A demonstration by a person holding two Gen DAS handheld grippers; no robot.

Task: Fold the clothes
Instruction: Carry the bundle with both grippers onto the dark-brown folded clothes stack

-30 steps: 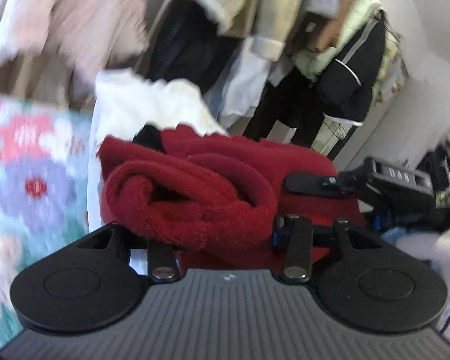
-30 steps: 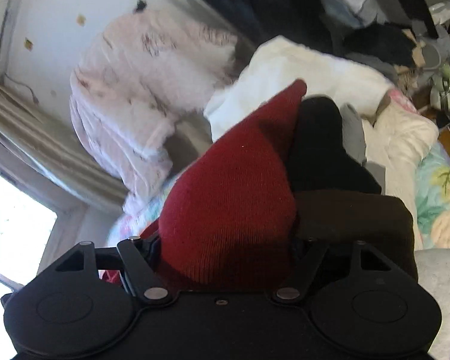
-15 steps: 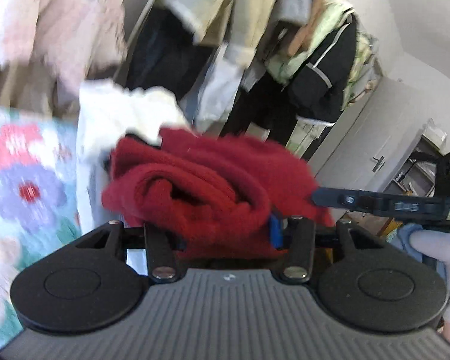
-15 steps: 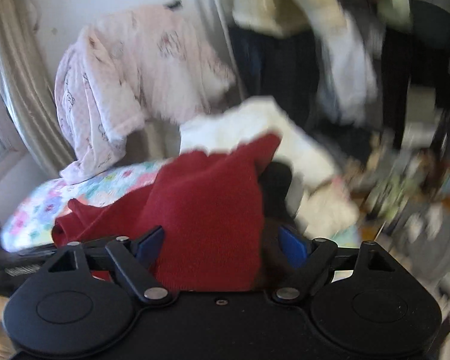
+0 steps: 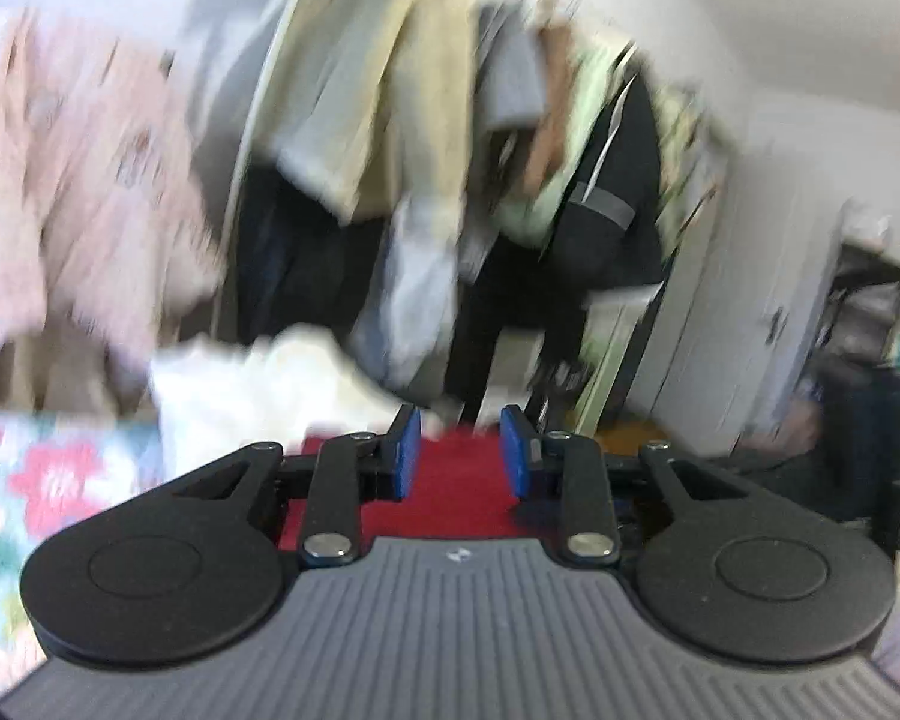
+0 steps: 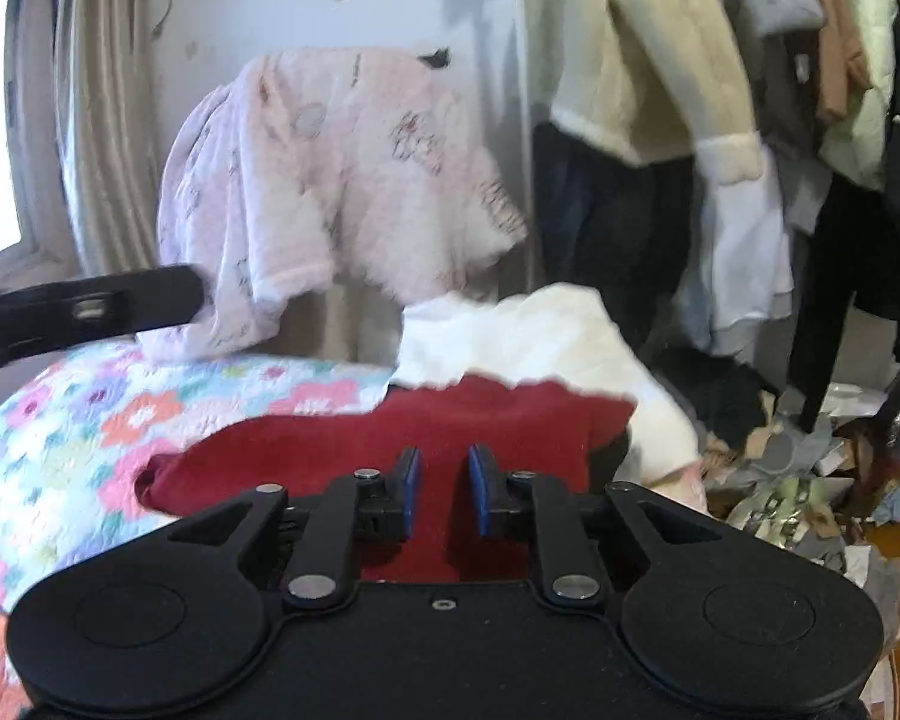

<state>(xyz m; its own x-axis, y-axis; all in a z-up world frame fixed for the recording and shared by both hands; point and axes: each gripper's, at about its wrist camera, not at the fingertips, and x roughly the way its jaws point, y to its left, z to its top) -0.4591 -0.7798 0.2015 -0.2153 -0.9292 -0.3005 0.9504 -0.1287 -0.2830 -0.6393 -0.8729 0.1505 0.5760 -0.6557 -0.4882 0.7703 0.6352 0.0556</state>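
A dark red knit garment [image 6: 390, 438] lies on the flowered quilt [image 6: 78, 420] of the bed, below both grippers. My right gripper [image 6: 441, 480] is open and empty above it, its blue pads apart. My left gripper [image 5: 459, 450] is open and empty too, with the red garment [image 5: 456, 492] showing under and between its pads. The left wrist view is blurred by motion. The left gripper's finger [image 6: 90, 306] reaches in at the left of the right wrist view.
A white fluffy garment [image 6: 528, 336] lies on the bed behind the red one. A pink fleece [image 6: 330, 180] hangs over a chair. A rack of hanging clothes [image 6: 720, 90] stands to the right. Clutter [image 6: 810, 480] covers the floor by the bed.
Both grippers have let go of the red garment and opened. It now lies on the bed. Both grippers have lifted and drawn back from it.
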